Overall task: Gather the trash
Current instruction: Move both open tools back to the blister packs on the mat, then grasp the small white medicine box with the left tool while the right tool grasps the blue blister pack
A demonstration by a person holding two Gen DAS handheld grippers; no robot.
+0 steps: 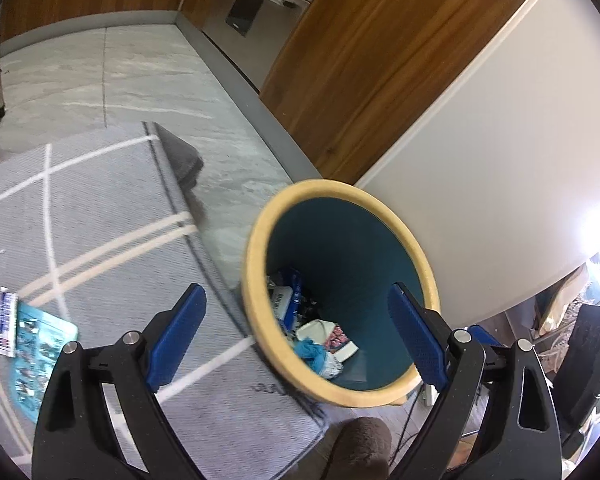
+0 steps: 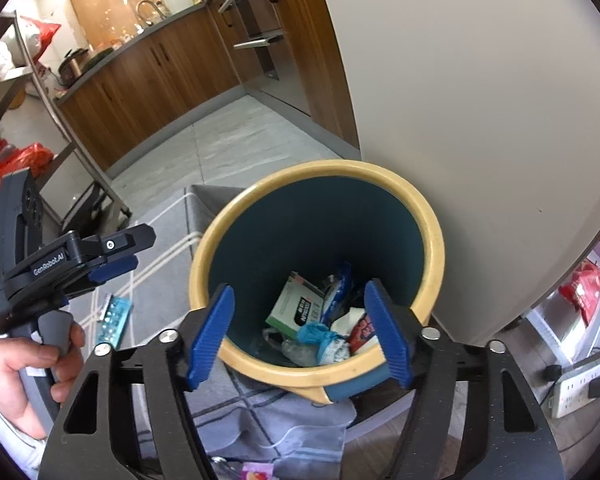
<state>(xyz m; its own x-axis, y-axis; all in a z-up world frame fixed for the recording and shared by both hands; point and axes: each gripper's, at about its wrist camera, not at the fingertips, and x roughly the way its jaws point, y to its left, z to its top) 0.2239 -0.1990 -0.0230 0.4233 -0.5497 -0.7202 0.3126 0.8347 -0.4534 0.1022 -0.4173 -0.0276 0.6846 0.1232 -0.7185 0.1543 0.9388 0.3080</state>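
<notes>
Several crumpled wrappers (image 2: 320, 340) and a green-white carton (image 2: 296, 306) fill the teal bin (image 2: 316, 374)

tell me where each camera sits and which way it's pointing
Left wrist: rides the left gripper, angled down at the trash bin and rug; its own open blue fingers show, holding nothing.
Right wrist: rides the right gripper, looking down into the bin beside the white fridge; its open fingers show, plus the left gripper and left hand.
Shared: the bin, its trash, the rug and the teal packet lying on it.
</notes>
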